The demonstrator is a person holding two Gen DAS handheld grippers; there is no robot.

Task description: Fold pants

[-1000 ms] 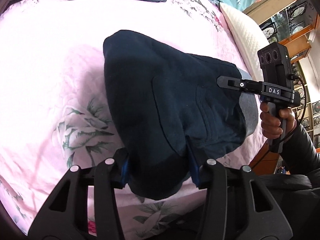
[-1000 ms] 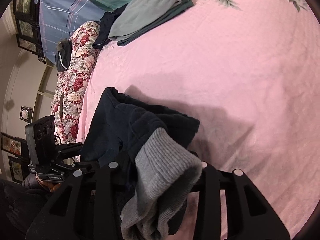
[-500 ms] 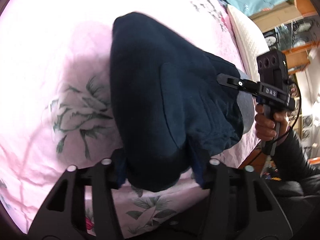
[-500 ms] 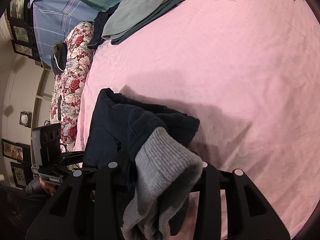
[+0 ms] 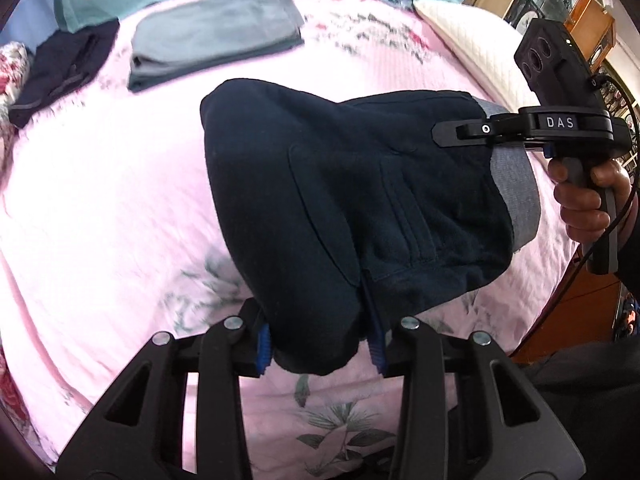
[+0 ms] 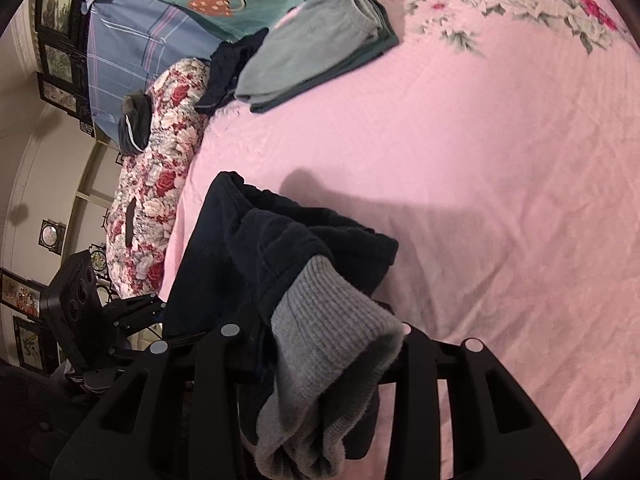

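Observation:
Dark navy pants (image 5: 340,200) with a grey ribbed waistband (image 5: 516,184) are folded into a thick bundle and held up above a pink floral bedspread (image 5: 100,208). My left gripper (image 5: 320,344) is shut on the near navy edge. My right gripper (image 5: 452,136) is shut on the waistband end at the right; in the right wrist view the right gripper (image 6: 324,344) holds the grey waistband (image 6: 332,344), which drapes over the fingers, with the navy pants (image 6: 256,248) beyond. The left gripper (image 6: 156,308) shows there at the left.
Folded grey-green clothes (image 5: 216,32) lie at the far side of the bed, also in the right wrist view (image 6: 320,40). A dark garment (image 5: 60,76) lies beside them. A floral pillow (image 6: 160,184), a white pillow (image 5: 472,40) and wooden furniture (image 5: 580,8) border the bed.
The left wrist view has tilted up, so the far clothes pile shows again. Both grippers have kept their hold while the pants bundle shifted a little over the bed.

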